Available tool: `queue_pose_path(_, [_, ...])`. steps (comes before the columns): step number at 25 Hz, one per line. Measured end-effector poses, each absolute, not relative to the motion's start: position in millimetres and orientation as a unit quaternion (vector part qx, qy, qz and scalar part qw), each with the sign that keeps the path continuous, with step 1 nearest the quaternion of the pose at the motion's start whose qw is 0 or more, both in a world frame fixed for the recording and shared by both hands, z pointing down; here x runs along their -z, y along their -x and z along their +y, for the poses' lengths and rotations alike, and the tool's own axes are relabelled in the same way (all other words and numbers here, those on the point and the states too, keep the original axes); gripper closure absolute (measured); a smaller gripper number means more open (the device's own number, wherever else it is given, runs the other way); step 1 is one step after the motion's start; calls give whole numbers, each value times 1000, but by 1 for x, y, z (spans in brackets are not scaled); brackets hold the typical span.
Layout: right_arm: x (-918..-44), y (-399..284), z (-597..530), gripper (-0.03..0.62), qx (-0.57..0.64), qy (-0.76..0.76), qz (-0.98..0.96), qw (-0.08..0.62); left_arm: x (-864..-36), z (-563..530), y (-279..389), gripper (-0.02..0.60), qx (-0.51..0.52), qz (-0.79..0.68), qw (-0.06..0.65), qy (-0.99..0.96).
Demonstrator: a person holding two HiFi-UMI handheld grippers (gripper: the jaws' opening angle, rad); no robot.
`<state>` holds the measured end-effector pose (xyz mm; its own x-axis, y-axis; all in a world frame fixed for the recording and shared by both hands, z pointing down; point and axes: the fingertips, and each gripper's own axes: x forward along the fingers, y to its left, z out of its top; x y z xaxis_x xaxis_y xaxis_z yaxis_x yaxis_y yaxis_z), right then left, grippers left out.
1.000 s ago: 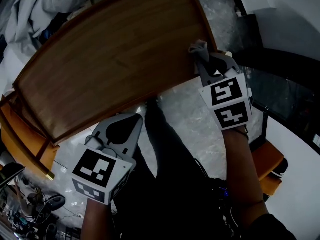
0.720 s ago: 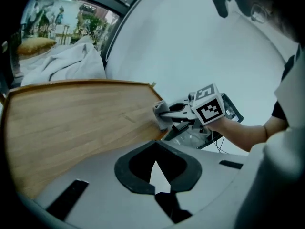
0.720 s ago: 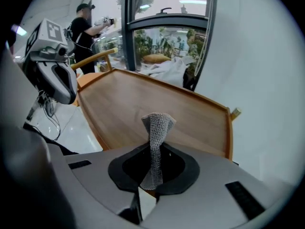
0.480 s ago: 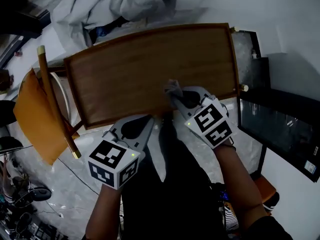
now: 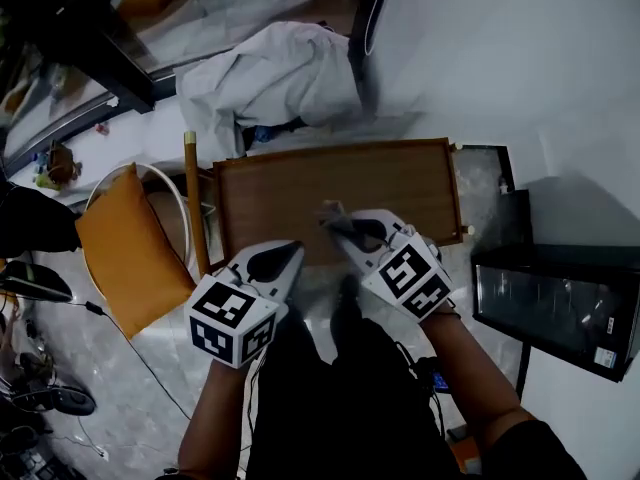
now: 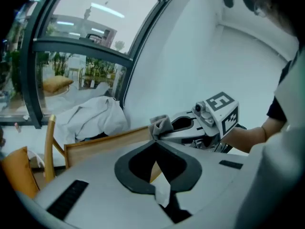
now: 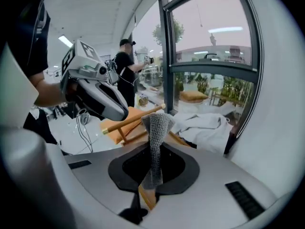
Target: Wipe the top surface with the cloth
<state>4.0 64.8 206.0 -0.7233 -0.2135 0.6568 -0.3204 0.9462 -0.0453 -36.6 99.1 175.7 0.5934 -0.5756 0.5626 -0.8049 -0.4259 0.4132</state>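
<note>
My two grippers at the near edge of a wooden table top [image 5: 290,190], seen from above.
My right gripper [image 5: 338,224] was clenched on the grey cloth [image 5: 328,211] over the top's near edge, at the centre of the frame. A second earlier the cloth was at the top's right end, and the top filled far more of the picture. My left gripper [image 5: 288,253], jaws pressed together and empty, hung just off that edge, lower left of centre.

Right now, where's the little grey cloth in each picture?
Head view: middle, cloth at the right gripper's tip, over the wooden top.
Left gripper view: centre, cloth just above this gripper's own jaws.
Right gripper view: centre, cloth pinched between the jaws.
Shared landmark: crumpled white sheet beyond the wooden top.
</note>
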Motion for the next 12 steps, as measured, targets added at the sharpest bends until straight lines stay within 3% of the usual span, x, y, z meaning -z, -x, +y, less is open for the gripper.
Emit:
queue_pose_path(6, [-90,1,55,554,-39,-166,-952,255,-94,96,70,571,-146,-452,254,-843])
queue_pose_path(12, [12,-57,48,554,-6,-193,-964,183,-29,111,84,571,-114,-492,186,-843])
